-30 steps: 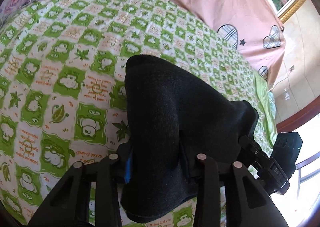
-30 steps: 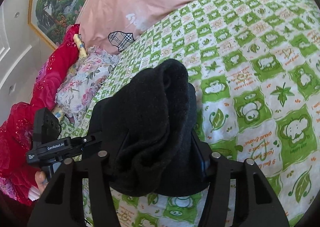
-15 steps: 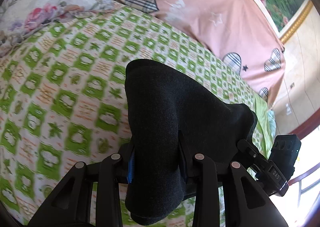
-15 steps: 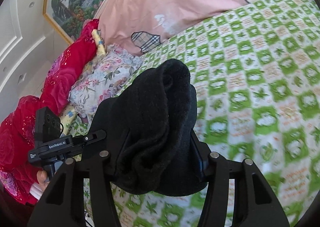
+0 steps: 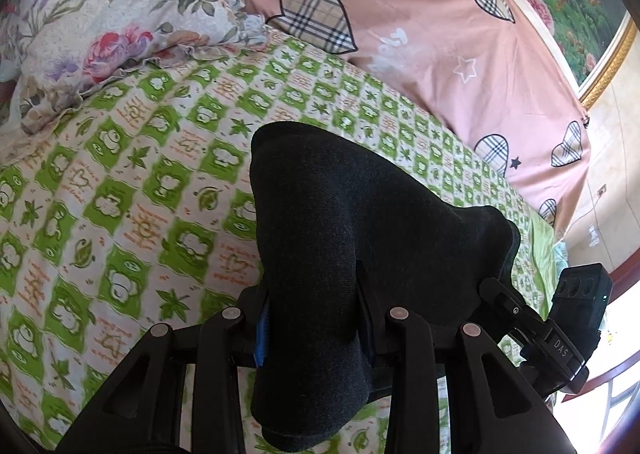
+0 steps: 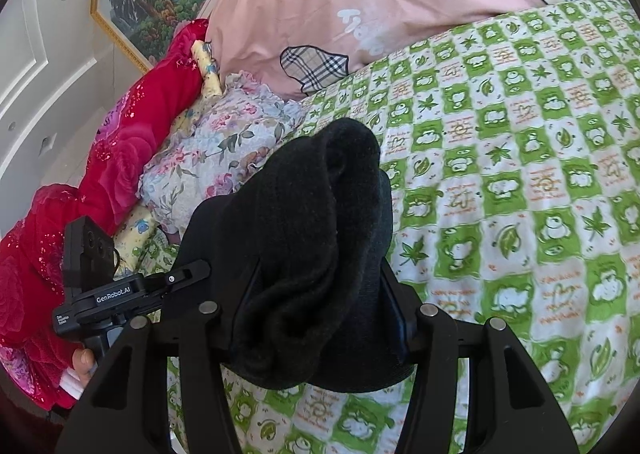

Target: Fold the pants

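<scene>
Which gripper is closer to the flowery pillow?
Left. The left gripper is beside the flowery pillow; the right gripper sits farther across the bed.

Right hand-held gripper [image 6: 320,318] clamps black pants [image 6: 316,254] above bedsheet [image 6: 520,194].

Pants [image 5: 320,238] hang above the bedsheet [image 5: 120,182] (pillows [image 5: 420,34] behind).

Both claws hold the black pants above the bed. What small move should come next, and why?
Probably lower both claws together toward the green bed sheet. The left claw and right claw each grip bunched black pants in the air, so the fabric must lie flat before any fold is pressed.
</scene>
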The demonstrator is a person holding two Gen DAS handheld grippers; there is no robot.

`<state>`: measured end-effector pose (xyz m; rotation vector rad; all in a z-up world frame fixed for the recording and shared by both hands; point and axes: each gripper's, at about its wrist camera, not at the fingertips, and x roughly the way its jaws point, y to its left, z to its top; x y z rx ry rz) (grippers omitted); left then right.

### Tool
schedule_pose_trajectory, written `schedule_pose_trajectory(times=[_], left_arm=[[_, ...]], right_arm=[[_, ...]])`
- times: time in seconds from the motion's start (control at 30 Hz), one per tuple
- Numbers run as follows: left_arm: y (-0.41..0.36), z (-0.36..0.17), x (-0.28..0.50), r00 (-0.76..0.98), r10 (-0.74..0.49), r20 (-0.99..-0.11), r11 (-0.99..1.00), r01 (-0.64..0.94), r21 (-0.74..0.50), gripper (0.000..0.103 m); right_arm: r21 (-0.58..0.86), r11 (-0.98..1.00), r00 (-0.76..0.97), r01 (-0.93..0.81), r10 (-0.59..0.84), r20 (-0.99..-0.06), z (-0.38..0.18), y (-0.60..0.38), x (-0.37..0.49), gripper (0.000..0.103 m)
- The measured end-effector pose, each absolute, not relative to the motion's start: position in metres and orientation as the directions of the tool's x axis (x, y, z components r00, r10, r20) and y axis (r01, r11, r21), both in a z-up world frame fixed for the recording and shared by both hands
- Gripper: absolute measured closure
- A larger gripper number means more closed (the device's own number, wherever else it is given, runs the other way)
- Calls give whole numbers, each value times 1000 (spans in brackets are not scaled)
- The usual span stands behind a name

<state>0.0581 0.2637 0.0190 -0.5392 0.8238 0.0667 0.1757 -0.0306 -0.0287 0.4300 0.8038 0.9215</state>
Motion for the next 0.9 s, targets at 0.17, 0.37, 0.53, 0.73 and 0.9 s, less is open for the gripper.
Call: schedule_pose_trajectory(times=[0.17, 0.37, 0.53, 0.73, 0.9], left_arm=[[269, 15, 60, 679, -127, -723, 863, -284, -418, 69], [276, 12, 61, 676, -99, -730, 866, -302, -398, 69], [281, 10, 61, 671, -87, -737, 865, -315, -390, 69], [286, 4, 61, 665, -94, -741, 858, -323, -400, 69], [287, 1, 63, 662, -99, -743, 857, -322, -401, 69]], right_arm=[[636, 552, 334, -539, 833, -440, -32, -19, 180, 47], [632, 550, 320, -546, 834, -449, -35, -8, 185, 47], [625, 554, 310, -550, 831, -462, -37, 2, 189, 47], [616, 562, 307, -552, 824, -477, -40, 10, 193, 47], [615, 564, 303, -550, 822, -483, -44, 11, 197, 47]])
